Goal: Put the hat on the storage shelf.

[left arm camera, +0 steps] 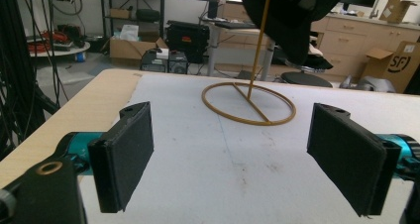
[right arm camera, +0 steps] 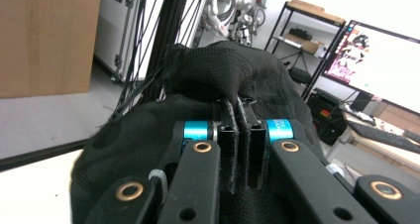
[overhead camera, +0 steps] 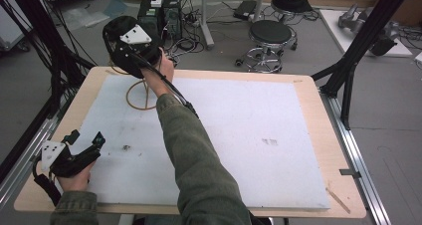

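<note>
Work in hand: the right claw [right arm camera: 242, 149] carries a black cap [right arm camera: 223, 80] over a thin brass-coloured wire stand [left arm camera: 249, 102], apparently to set it on top.
Cap, place: up in the air at the far left of the bench [overhead camera: 308, 93], above the stand's ring base; in the high view the dark cloth [overhead camera: 119, 33] bunches around the claw.
Cap, feel: soft knitted or mesh fabric, judged light and limp; it folds and sags wherever it is not supported and will not keep its dome by itself.
Cap, grip: a pinch of cloth at the edge or crown is enough; the fabric is not slippery against the padded jaws, and nothing about it looks fragile.
Right claw, state: jaws pressed together with a fold of the cap's cloth caught between the pads.
Left claw [overhead camera: 84, 143], state: jaws wide apart, nothing between them, resting low at the near left of the bench and aimed at the stand.
Stand, build: a flat ring with a crossbar and one slim upright post; it looks light and easy to tip.
Stand, risk: a sideways drag of the cloth on the post could topple it or slide it across the white mat [overhead camera: 249, 135].
Advice: lower the cap straight down over the post, and let the free claw steady the ring if it wobbles.
</note>
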The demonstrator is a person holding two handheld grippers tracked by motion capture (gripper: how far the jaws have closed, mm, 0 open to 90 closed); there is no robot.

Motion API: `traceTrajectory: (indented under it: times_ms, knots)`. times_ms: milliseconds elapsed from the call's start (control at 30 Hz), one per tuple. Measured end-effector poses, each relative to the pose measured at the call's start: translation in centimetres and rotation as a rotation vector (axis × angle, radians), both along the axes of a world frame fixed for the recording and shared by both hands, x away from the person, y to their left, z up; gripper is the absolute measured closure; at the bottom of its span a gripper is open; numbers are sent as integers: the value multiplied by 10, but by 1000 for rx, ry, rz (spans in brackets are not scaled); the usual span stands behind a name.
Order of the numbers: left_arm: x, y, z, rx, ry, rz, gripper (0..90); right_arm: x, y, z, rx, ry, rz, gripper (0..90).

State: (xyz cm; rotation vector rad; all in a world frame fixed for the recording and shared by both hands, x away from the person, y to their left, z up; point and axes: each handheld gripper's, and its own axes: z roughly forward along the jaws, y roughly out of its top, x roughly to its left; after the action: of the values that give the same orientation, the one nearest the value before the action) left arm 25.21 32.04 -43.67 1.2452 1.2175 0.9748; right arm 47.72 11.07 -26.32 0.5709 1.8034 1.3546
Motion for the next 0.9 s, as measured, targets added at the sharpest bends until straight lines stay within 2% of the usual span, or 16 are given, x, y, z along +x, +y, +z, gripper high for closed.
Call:
traceTrajectory:
  times_ms: [200, 300, 367, 567, 767, 900]
  knots:
    - [0, 1, 0, -1, -2, 3, 186, 1, 6, -7, -27, 17, 21, 880]
    - [0, 2, 0, -3, -3, 5, 188, 2, 8, -9, -15, 26, 24, 879]
    - [0, 3, 0, -5, -5, 8, 190, 3, 7, -10, -5, 36, 35, 879]
    - [-1, 1, 1, -4, -10, 4, 193, 4, 4, -8, -13, 44, 41, 879]
    - [-1, 2, 1, -7, -12, 5, 194, 2, 4, -6, -15, 31, 54, 873]
    - [-1, 1, 1, -3, -11, 0, 194, 3, 3, -6, -10, 43, 61, 838]
